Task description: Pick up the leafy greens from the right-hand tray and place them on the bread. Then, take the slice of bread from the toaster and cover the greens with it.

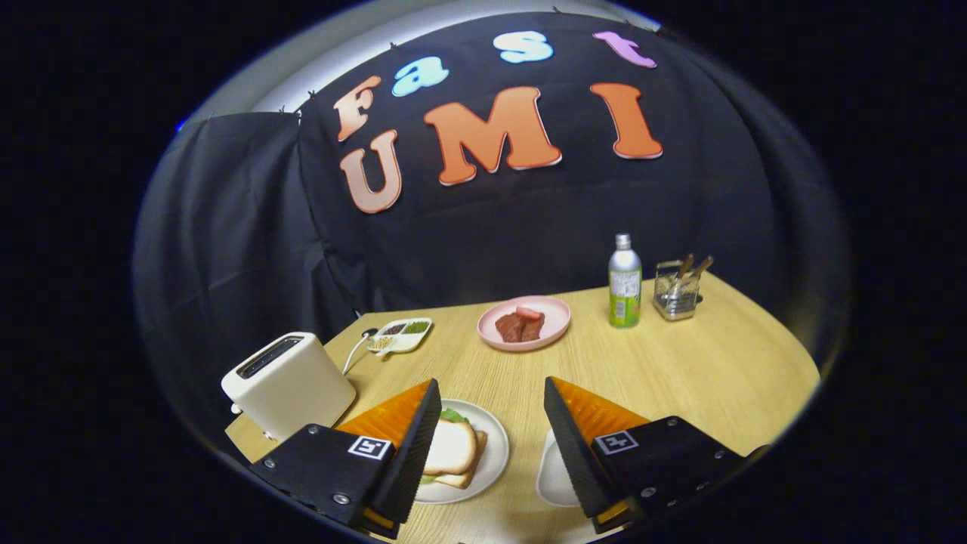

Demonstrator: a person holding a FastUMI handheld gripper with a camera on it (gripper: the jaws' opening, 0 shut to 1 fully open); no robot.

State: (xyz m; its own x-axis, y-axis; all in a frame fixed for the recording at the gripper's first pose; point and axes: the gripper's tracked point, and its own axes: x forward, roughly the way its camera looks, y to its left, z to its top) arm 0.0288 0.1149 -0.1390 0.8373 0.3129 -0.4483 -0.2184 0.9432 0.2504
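My gripper (491,393) hangs open above the wooden table (680,370), nothing between its fingers. Below, partly behind the left finger (412,434), a white plate (495,446) carries a sandwich: a top bread slice (451,447) lies over leafy greens (453,415) that peek out at the far edge, with another slice underneath. A white toaster (291,384) stands to the left of the plate; its slot looks dark and I see no bread sticking out. Under the right finger (578,431) a white tray (553,477) shows partly, its contents hidden.
Beyond the fingers sits a pink plate (544,321) with reddish meat pieces (520,326). A small divided dish (402,333) lies behind the toaster, by its cord. A green bottle (625,281) and a metal utensil holder (676,289) stand at the far right.
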